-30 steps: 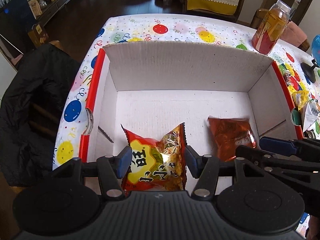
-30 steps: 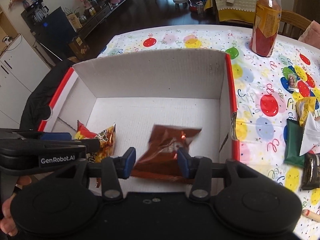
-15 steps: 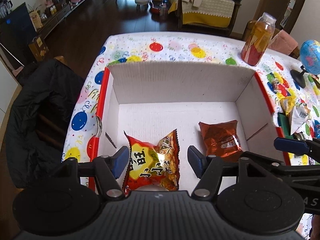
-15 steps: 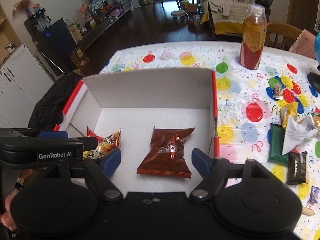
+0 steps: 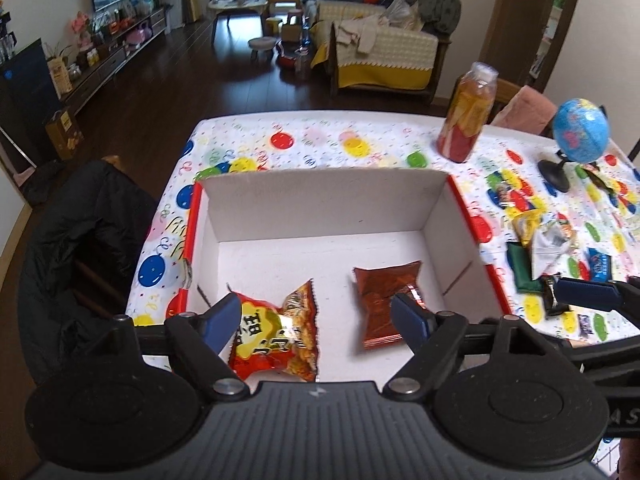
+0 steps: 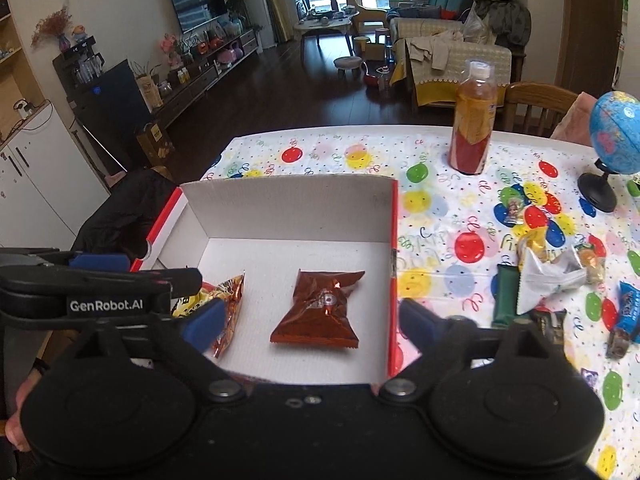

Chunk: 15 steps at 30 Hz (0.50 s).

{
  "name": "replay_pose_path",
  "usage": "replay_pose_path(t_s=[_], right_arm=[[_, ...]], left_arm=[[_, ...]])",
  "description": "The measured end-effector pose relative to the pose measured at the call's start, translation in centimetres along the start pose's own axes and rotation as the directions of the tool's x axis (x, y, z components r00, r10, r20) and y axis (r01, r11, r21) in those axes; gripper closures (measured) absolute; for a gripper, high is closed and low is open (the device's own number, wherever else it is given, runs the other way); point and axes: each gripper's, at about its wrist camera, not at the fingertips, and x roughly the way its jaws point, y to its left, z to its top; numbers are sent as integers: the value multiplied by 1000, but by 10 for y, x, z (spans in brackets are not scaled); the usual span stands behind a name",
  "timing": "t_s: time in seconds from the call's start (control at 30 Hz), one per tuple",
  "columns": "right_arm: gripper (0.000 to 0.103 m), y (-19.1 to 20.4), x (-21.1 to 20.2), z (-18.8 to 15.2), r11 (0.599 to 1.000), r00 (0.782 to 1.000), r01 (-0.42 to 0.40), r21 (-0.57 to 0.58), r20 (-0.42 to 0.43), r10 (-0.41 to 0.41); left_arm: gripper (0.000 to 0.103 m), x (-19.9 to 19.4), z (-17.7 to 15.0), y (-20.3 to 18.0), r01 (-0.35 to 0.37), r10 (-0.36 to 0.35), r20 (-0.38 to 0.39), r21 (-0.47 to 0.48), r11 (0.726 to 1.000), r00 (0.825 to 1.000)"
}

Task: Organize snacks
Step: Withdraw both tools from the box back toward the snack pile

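Note:
A white cardboard box with red edges (image 5: 320, 196) (image 6: 288, 208) stands on the balloon-print table. Inside lie a red and yellow snack bag (image 5: 276, 336) (image 6: 224, 300) at the left and a brown-red snack bag (image 5: 384, 296) (image 6: 320, 308) at the right. My left gripper (image 5: 318, 320) is open and empty above the box's near side. My right gripper (image 6: 310, 320) is open and empty above the brown-red bag. Several loose snacks (image 6: 548, 284) (image 5: 548, 244) lie on the table right of the box.
A tea bottle (image 6: 474, 120) (image 5: 466, 116) stands at the back of the table. A small blue globe (image 6: 612, 144) (image 5: 576, 140) stands at the back right. A black jacket on a chair (image 5: 80, 240) is left of the table.
Both grippers opened wider, let go of their snack bags and pulled up and back from the box. The bags now lie on the box floor.

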Motion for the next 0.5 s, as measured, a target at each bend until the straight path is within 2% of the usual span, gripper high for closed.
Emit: replay_pose_path(t_s=[0.1,0.27,0.5], right_arm=[[0,-3,-12,-4,1000,1000,14,-6,17,-14],[0,-15,-32,-12,1000,999,25,14,47,-26],[0,-49,-65,-24,996,992,77,52,101,-82]], left_arm=[[20,-8,-1,-6,17,-17,15,11,1000,1000],[3,-18,-3,-17,46,-48,47,32,998,998],[2,-23,-2,-46,100,-104,65,71,992,992]])
